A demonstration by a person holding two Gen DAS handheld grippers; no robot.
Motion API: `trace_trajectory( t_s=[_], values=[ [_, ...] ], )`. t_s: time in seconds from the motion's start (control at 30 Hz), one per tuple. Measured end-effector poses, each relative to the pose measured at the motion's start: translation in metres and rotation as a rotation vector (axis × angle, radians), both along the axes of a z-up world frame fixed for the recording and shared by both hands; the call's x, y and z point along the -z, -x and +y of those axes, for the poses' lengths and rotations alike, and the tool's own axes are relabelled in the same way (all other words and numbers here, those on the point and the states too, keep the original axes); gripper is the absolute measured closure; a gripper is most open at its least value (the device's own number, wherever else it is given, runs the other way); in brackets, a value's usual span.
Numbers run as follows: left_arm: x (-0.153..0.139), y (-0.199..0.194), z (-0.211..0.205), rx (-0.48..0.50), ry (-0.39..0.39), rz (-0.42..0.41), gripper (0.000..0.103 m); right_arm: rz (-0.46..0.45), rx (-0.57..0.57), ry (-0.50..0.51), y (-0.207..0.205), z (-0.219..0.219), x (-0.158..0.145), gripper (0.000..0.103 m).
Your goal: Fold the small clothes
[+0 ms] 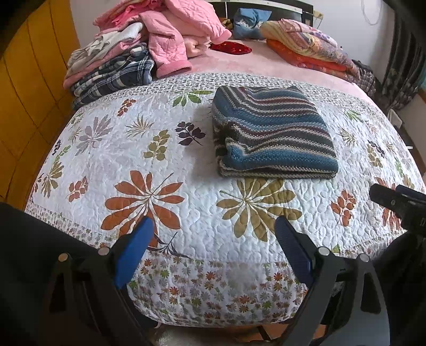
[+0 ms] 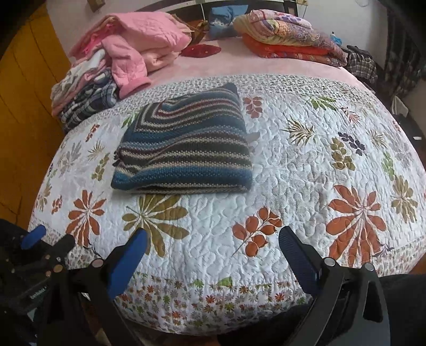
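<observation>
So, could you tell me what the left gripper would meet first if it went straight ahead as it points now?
Probably the floral quilt first: the open left gripper looks slightly downward over it. Further along that line lies the folded striped sweater, slightly to the right. Depth is hard to judge.

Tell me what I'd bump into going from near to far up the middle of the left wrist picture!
Left tongs → flowery quilt → folded striped sweater → pink sheet → red cushion → blue pillow.
</observation>
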State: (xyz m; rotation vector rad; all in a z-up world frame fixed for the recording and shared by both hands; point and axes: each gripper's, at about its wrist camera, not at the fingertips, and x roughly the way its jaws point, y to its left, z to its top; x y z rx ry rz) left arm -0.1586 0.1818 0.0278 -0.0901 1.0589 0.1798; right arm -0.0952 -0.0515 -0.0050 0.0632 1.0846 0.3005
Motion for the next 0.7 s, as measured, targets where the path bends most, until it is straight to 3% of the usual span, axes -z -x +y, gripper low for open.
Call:
trace_trajectory(
  t_s=[0.7],
  values=[
    [0.001,-0.003,0.001,-0.012,0.000,-0.001,0.011,0.024,0.016,0.083,-0.002,0.002,0.011,0.004]
  ],
)
